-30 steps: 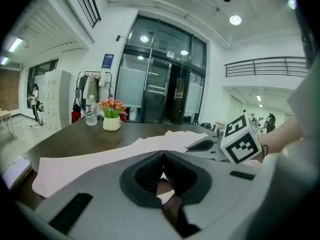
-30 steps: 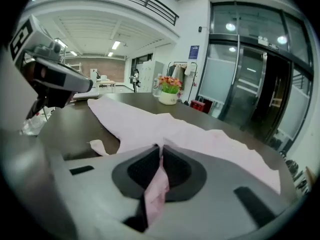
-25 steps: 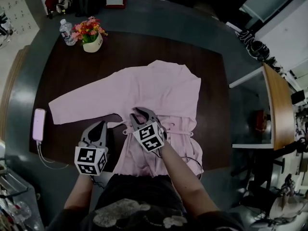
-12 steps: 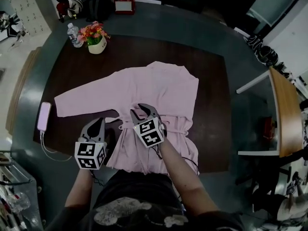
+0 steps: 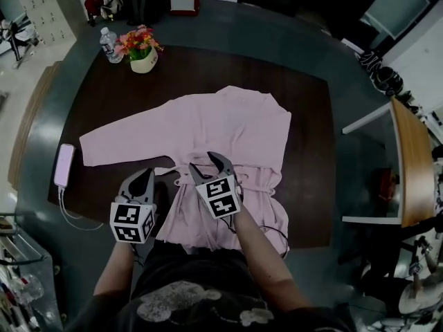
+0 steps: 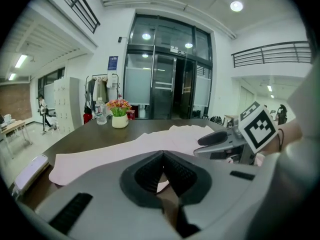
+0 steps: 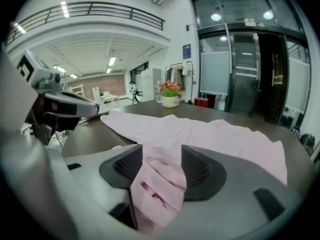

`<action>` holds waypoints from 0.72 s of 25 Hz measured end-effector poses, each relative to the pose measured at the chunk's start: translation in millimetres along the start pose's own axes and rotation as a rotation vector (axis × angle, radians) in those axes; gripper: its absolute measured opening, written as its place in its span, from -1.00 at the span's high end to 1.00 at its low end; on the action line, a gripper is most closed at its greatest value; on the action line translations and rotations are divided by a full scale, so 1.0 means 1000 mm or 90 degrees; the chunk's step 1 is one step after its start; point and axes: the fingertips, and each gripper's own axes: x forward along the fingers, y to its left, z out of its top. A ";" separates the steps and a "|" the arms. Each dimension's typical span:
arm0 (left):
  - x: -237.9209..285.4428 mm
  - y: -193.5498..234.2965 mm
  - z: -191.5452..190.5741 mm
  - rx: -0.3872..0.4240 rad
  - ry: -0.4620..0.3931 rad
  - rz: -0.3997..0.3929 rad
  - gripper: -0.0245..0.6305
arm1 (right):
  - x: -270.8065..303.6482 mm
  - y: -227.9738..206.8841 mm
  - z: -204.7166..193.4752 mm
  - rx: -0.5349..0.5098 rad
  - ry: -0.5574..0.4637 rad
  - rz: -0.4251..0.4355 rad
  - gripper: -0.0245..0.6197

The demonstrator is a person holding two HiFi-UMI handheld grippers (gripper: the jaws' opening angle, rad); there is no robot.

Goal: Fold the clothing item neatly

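Observation:
A pink garment (image 5: 228, 126) lies spread on the dark table (image 5: 208, 68), one long sleeve (image 5: 118, 140) stretched out to the left. My right gripper (image 5: 203, 163) hovers over the garment's waist at the near edge. Its jaws have just been opening and now stand wide, with a bunched fold of pink cloth (image 7: 157, 181) lying loose between the pads (image 7: 200, 171). My left gripper (image 5: 146, 176) is shut with nothing in it, just left of the garment's hem over bare table. In the left gripper view the left gripper (image 6: 162, 156) points along the sleeve (image 6: 115, 151).
A pot of flowers (image 5: 143, 54) and a water bottle (image 5: 109, 45) stand at the far left corner. A pink device (image 5: 64, 164) with a white cable lies at the table's left edge. The garment's hem hangs over the near edge toward the person.
The right gripper's jaws have spread wide apart over the waist fold and it has lifted slightly. The left gripper stays shut in the same spot.

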 end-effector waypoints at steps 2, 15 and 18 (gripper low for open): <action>0.010 0.005 -0.001 0.001 0.005 -0.026 0.90 | -0.011 -0.016 -0.002 0.051 -0.021 -0.043 0.21; 0.063 0.051 0.017 0.023 0.009 -0.167 0.90 | 0.012 -0.079 -0.033 0.252 0.083 -0.223 0.42; 0.067 0.067 0.014 0.020 0.018 -0.174 0.90 | 0.015 -0.086 -0.038 0.234 0.118 -0.279 0.80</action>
